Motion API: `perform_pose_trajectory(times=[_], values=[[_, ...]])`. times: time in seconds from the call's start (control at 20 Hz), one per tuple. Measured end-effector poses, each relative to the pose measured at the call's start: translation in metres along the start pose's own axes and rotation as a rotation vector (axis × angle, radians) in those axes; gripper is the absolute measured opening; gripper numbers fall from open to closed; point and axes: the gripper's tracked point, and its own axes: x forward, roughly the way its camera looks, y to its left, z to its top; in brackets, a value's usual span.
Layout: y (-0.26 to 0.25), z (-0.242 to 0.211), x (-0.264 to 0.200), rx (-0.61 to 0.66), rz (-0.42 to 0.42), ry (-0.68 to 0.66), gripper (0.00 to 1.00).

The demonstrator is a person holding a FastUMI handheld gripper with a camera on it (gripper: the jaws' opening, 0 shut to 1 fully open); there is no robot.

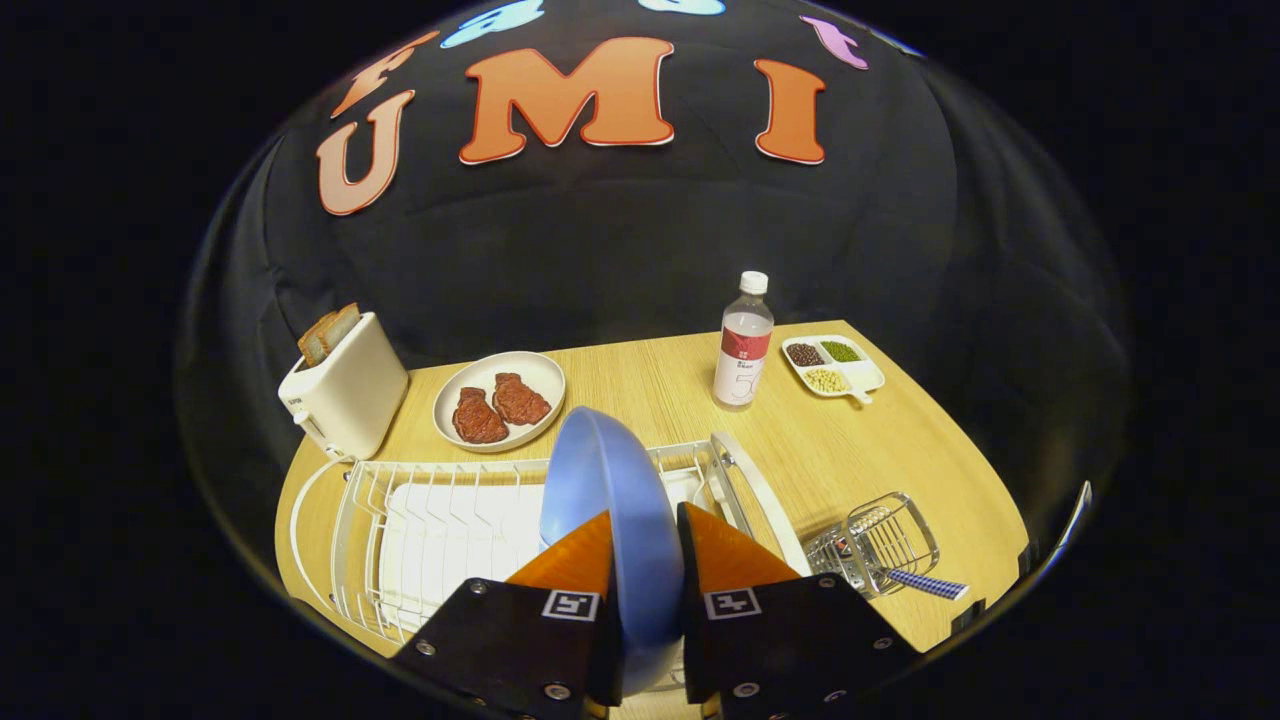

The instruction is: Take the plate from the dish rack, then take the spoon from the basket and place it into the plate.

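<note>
A blue plate [610, 500] stands on edge between my two orange fingers [570, 560], and my gripper [645, 570] is shut on the plate's rim. The plate hangs over the white wire dish rack [440, 510], which lies under and to the left of the fingers. To the right of the fingers a small wire basket [880, 545] lies tipped on the wooden table, with a spoon's blue checked handle [925, 583] sticking out of its mouth.
Beyond the rack sit a white toaster [345, 395] with bread in it, a pale plate with two meat pieces [498, 402], a water bottle [744, 345] and a small divided dish of beans [832, 366]. Bare wooden table [850, 450] lies between bottle and basket.
</note>
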Motion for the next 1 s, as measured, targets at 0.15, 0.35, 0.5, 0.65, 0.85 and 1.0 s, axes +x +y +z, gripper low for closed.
perform_pose_trajectory(times=[0.15, 0.35, 0.5, 0.65, 0.85, 1.0], values=[[0.001, 0.011, -0.006, -0.032, -0.023, -0.029, 0.24], [0.003, 0.021, -0.012, -0.093, -0.058, -0.069, 0.24], [0.003, 0.033, -0.024, -0.125, -0.069, -0.115, 0.24], [0.004, 0.041, -0.051, -0.102, -0.009, -0.146, 0.24], [-0.014, 0.041, -0.097, -0.095, 0.053, -0.194, 0.24], [-0.03, 0.026, -0.126, -0.042, 0.127, -0.196, 0.24]])
